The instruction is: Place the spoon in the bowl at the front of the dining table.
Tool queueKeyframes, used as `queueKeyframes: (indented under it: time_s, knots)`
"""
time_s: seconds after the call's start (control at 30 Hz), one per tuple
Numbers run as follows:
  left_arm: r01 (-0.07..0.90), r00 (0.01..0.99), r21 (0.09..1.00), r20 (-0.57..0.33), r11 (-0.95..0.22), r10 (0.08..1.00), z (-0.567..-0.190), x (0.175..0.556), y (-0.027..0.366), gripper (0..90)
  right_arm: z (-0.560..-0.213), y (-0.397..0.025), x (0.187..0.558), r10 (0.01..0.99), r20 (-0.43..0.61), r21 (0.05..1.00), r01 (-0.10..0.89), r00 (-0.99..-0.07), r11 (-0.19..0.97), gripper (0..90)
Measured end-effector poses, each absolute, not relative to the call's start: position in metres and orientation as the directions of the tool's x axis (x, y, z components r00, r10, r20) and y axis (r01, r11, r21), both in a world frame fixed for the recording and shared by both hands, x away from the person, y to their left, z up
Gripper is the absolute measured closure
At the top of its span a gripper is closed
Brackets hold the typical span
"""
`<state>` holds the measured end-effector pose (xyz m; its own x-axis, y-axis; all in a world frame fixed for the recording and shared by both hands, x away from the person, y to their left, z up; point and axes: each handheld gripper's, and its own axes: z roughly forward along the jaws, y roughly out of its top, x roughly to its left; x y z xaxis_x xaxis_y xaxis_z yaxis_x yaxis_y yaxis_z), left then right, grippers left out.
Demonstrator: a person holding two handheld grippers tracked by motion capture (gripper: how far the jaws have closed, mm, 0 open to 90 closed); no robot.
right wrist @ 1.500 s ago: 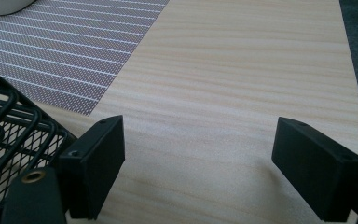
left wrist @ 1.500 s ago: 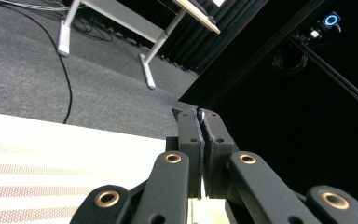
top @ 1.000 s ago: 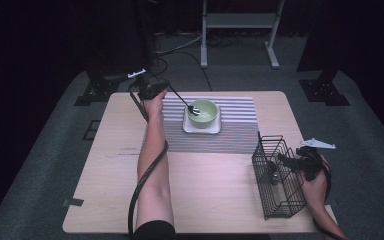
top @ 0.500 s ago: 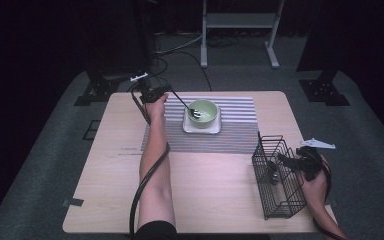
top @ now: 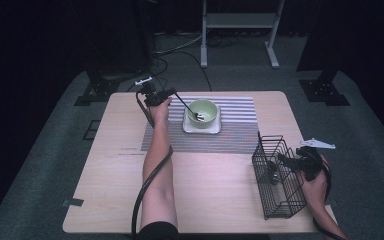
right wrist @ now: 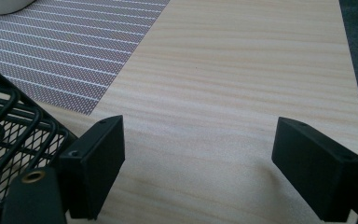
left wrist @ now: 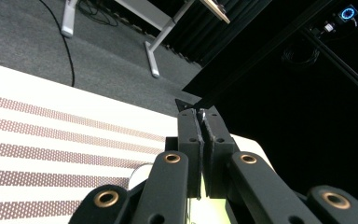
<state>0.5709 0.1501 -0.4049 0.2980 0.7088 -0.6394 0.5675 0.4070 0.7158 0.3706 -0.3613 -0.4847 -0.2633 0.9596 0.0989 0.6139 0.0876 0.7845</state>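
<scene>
Left tool [top: 172, 93] clamps fork [top: 186, 106] over bowl [top: 203, 111]; right tool [right wrist: 198, 161] gapes beside basket [top: 275, 175].

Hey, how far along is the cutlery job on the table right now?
Done: a green bowl sits on a white plate on the striped mat. In hand: the left gripper is shut on a fork whose tip is in the bowl. Left: probably letting it go; the right gripper is open beside the wire basket, which seems to hold more cutlery.
</scene>
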Motion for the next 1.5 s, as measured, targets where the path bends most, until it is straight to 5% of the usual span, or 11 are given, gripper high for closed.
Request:
queueKeyframes:
  time_s: [0.93, 1.5]
  knots:
    - [0.584, 0.306, 0.697, -0.664, 0.416, 0.683, -0.416, 0.568, 0.152, 85.1, -0.485, -0.362, 0.370, 0.959, 0.104, 0.784, 0.615, -0.264, 0.084, 16.1]
    - [0.588, 0.358, 0.723, -0.634, 0.362, 0.685, -0.418, 0.560, 0.154, 70.7, -0.485, -0.364, 0.370, 0.960, 0.113, 0.784, 0.616, -0.258, 0.073, 16.1]
